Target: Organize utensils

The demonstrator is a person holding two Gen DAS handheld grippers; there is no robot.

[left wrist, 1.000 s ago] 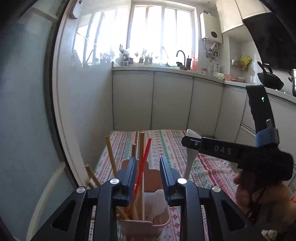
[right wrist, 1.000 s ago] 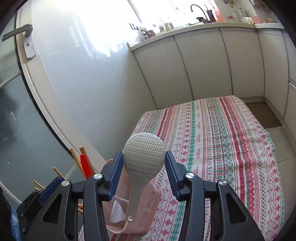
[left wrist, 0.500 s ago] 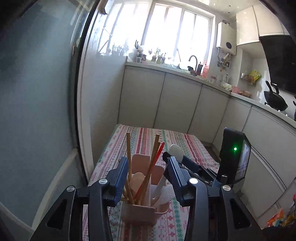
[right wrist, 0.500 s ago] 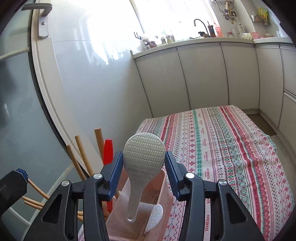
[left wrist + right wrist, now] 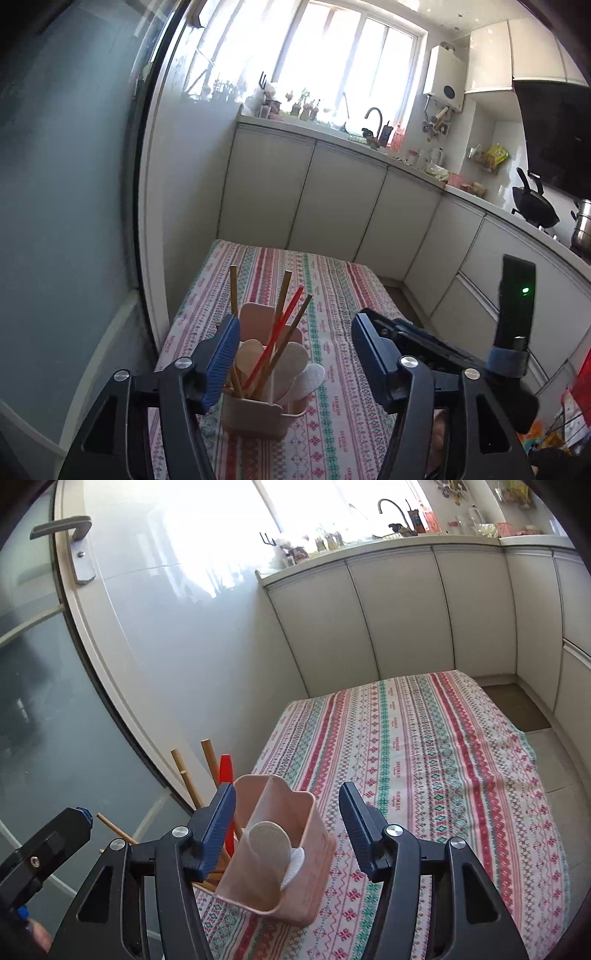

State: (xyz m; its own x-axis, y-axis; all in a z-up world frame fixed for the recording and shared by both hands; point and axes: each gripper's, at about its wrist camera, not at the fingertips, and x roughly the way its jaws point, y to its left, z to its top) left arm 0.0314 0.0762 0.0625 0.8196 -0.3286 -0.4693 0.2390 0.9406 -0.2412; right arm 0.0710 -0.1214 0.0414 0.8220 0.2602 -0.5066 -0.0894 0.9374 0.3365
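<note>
A pink utensil holder [image 5: 258, 410] stands on the striped tablecloth [image 5: 332, 280], upright. It holds several wooden chopsticks [image 5: 233, 291], a red chopstick [image 5: 284, 325] and white rice paddles [image 5: 295, 360]. In the right wrist view the holder [image 5: 291, 853] sits between my fingers, with a white paddle [image 5: 267, 843] resting inside it. My left gripper [image 5: 295, 362] is open and empty, just behind the holder. My right gripper [image 5: 288, 834] is open and empty above the holder; it also shows in the left wrist view [image 5: 402, 332].
The table with the cloth [image 5: 424, 757] runs toward white kitchen cabinets [image 5: 332, 199]. A glass door with a handle [image 5: 74, 546] stands along the table's left side. A counter with a sink tap [image 5: 373, 118] and a wok [image 5: 535, 206] lie beyond.
My right gripper opened and let go of the white rice paddle, which now rests in the holder. My left gripper opened wider and drew back and up from the holder.
</note>
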